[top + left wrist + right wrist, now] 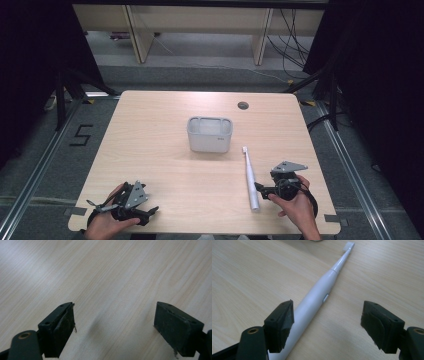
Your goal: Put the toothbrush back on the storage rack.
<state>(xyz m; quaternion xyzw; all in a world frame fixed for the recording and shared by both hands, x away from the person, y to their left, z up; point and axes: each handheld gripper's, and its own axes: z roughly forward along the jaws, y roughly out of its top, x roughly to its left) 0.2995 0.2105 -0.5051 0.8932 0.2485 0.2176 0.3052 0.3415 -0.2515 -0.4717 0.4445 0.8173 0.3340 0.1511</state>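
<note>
Right gripper view, wide-open right gripper (327,322) straddling toothbrush (317,295), left gripper (113,327) wide over bare table (100,270).

your pale wooden surface (150,145) stands on grey carpet floor (45,150), black curtains (30,50) flanking, beige wooden desk legs (137,35) behind.

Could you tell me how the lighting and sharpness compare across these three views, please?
High view: the table is evenly lit, its surroundings dark, the holder soft-edged. Left gripper view: pale glare at upper left, jaws casting faint shadows. Right gripper view: the toothbrush is fairly sharp, its bristle end softer, the near jaws slightly blurred.
</note>
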